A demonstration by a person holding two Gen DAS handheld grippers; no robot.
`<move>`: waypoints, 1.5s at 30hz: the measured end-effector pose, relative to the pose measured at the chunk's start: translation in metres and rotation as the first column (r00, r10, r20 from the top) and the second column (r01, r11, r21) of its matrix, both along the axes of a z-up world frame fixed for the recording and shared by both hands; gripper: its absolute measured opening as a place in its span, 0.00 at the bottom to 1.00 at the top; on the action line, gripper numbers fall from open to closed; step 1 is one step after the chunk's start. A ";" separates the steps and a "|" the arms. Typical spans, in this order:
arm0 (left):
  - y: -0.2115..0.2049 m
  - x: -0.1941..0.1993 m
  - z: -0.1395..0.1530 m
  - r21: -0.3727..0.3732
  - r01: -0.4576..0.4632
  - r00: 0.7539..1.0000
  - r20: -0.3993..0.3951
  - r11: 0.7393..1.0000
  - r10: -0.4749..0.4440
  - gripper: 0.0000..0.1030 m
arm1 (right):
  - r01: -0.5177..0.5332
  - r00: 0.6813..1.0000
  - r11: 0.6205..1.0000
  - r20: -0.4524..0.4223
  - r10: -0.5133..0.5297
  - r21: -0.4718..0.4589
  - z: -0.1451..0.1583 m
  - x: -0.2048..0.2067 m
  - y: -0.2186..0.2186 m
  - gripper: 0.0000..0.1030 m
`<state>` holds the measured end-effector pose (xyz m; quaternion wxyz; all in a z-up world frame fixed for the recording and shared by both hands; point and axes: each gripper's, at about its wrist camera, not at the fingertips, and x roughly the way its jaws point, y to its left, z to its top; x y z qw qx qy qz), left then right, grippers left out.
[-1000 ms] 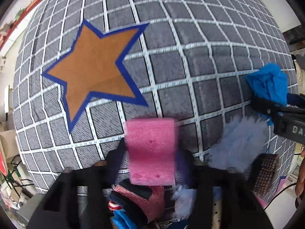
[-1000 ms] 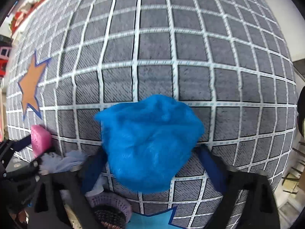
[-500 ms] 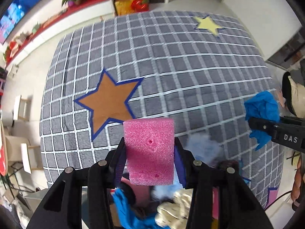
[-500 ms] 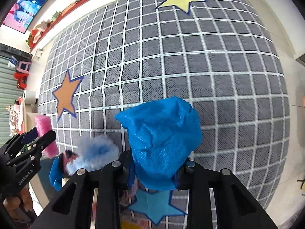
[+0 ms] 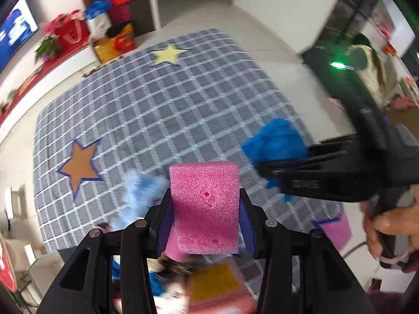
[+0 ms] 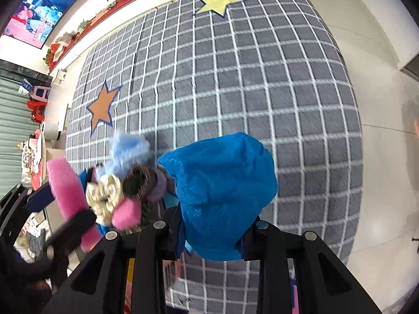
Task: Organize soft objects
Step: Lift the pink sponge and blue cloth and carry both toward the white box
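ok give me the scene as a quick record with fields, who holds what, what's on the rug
left tool: shut on the pink foam block
right tool: shut on the blue mesh cloth
surface: grey checked rug with an orange star and a yellow star
left on the rug: pile of soft things, with a pale blue fluffy piece on its far side
held items: both lifted clear of the rug
person: a hand grips the right tool's handle
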<state>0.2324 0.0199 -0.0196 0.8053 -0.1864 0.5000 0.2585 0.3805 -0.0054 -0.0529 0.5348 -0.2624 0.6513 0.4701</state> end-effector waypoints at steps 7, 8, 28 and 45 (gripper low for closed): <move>-0.102 0.010 0.049 -0.031 0.193 0.981 0.018 0.981 -0.193 0.48 | -0.009 0.999 0.999 0.036 0.010 -0.033 0.006 -0.007 -0.048 0.30; -0.105 0.003 0.056 -0.046 0.207 0.978 0.018 0.977 -0.206 0.48 | -0.002 0.999 0.999 0.037 0.003 -0.034 0.007 -0.009 -0.054 0.30; -0.144 -0.184 0.104 -0.137 0.173 0.985 0.030 0.975 -0.171 0.48 | 0.008 0.998 0.992 0.067 0.001 -0.122 0.010 -0.163 -0.184 0.30; -0.170 -0.264 0.098 -0.072 0.303 0.934 -0.178 0.950 -0.311 0.48 | -0.391 0.901 0.913 0.156 0.405 -0.112 0.016 -0.294 -0.135 0.30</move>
